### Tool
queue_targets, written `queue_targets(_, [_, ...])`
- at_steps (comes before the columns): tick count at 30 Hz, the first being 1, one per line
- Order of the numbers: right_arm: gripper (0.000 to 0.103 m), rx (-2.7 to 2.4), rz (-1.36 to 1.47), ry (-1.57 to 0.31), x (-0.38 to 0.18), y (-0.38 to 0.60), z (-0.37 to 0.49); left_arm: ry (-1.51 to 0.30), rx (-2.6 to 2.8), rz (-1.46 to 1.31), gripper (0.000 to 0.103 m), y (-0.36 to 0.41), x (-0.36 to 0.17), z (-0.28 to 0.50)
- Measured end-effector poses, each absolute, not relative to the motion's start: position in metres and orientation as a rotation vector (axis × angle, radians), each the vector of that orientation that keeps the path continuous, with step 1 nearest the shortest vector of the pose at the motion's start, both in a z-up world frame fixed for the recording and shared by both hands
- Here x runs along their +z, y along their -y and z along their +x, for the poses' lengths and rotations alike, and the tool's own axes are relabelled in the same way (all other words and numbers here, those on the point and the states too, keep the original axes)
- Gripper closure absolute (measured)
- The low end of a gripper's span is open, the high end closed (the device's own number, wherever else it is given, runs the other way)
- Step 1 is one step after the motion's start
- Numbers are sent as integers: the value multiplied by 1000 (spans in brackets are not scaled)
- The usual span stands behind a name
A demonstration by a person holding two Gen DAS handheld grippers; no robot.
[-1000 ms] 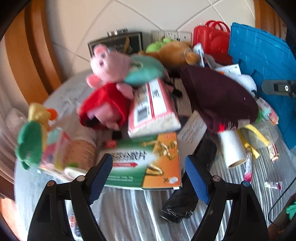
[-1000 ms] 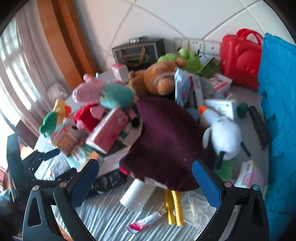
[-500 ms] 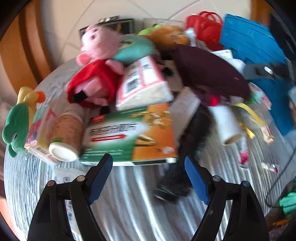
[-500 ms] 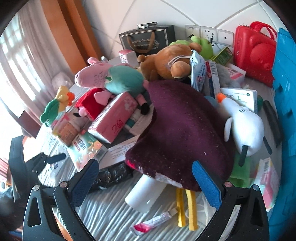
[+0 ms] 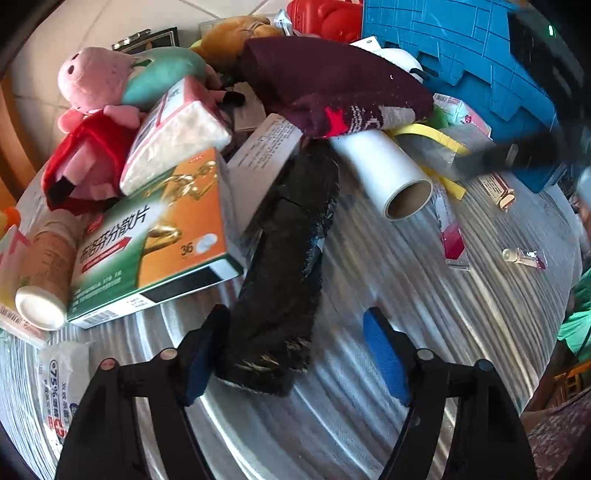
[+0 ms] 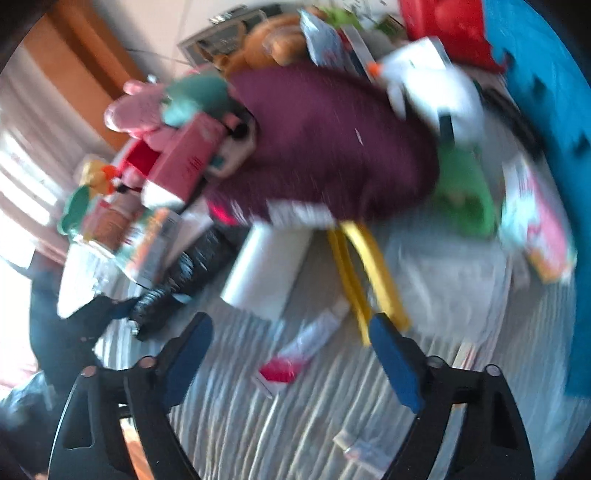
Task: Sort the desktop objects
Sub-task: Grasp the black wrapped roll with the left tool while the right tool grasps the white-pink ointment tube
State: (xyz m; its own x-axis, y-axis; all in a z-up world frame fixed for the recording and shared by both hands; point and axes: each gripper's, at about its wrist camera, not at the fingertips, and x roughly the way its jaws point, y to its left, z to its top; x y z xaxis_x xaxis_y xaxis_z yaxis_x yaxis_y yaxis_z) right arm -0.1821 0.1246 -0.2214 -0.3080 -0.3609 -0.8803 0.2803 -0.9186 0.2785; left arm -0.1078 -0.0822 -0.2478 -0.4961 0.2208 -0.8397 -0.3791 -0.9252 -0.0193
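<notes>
My left gripper hangs low over the striped tablecloth. Its jaws are closing around the near end of a black roll: the left pad is right beside the roll and the right pad stands clear of it. In the blurred right wrist view my right gripper is closing too, with a small red-and-white sachet lying on the cloth between its untouching pads. A maroon knitted hat tops the pile, with a white roll under its edge.
A green-and-orange medicine box, a tissue pack, a pink pig plush and a bottle crowd the left. A blue foam mat and a red case stand at the back right. Yellow strips lie near the sachet.
Both grippers have dropped toward the table and rolled, and their jaws have narrowed. The black roll now sits between the left jaws, and the sachet between the right jaws.
</notes>
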Motion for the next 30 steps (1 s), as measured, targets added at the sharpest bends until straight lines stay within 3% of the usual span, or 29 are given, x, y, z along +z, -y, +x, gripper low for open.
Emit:
queue_targets(6, [47, -2322, 1637, 90, -253, -112, -180, -225, 2440, -1340, 38, 80, -245, -112])
queue_targets(8, [50, -2347, 1628, 37, -253, -106, -181, -215, 2431, -1334, 54, 77, -245, -112])
queue_targets(10, [55, -2371, 1613, -57, -254, -98, -181, -193, 2410, -1322, 63, 74, -243, -113])
queue_targets(12, [65, -2400, 1575, -246, -255, -87, -174, -212, 2410, -1306, 64, 71, -242, -111])
queue_targets(15, [86, -2371, 1540, -296, -254, -83, -168, -190, 2390, -1303, 69, 70, -240, -109])
queue_targets(19, [86, -2320, 1570, -169, -247, -97, -166, -210, 2379, -1310, 70, 72, -237, -105])
queue_targets(30, [86, -2395, 1382, -77, -173, -106, -153, -216, 2462, -1180, 70, 79, -183, -85])
